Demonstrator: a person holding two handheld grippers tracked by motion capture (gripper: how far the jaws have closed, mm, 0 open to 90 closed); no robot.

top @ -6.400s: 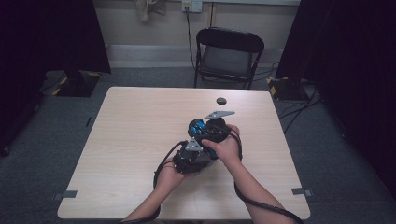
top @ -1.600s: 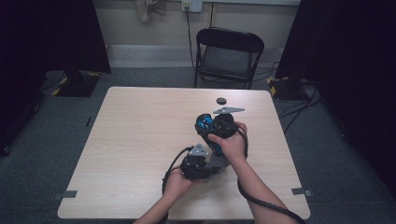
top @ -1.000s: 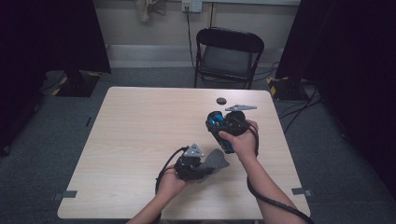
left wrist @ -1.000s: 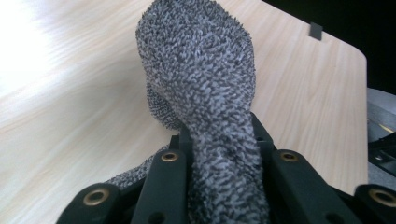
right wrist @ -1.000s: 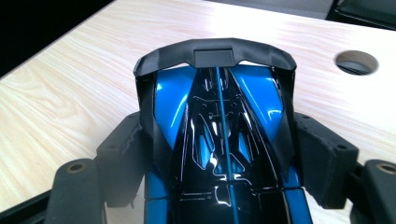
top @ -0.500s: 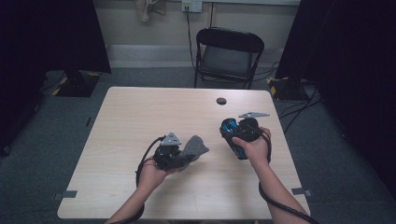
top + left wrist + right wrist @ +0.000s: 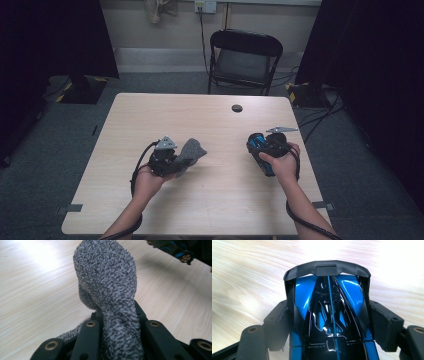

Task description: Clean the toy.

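Observation:
A grey knitted cloth (image 7: 193,150), like a sock, sticks up from my left gripper (image 7: 170,159), which is shut on it at the table's left middle. In the left gripper view the cloth (image 7: 110,285) rises out of the two black jaws of the gripper (image 7: 121,323) and droops over the wood. A glossy blue and black toy car (image 7: 257,144) is clamped across its body by my right gripper (image 7: 266,150), at the table's right. The right gripper view shows the car (image 7: 329,305) and its black spoiler between the gripper's (image 7: 329,323) pads (image 7: 278,325).
The light wooden table (image 7: 200,120) bears a small black round thing (image 7: 237,108) near its far edge. A black folding chair (image 7: 245,52) stands behind the table. In the left gripper view, the car (image 7: 180,252) in the other gripper shows at the top right.
The two hands have drawn apart. The left gripper carried the grey cloth leftward, and the right gripper took the toy car to the right and lower, nearer the person.

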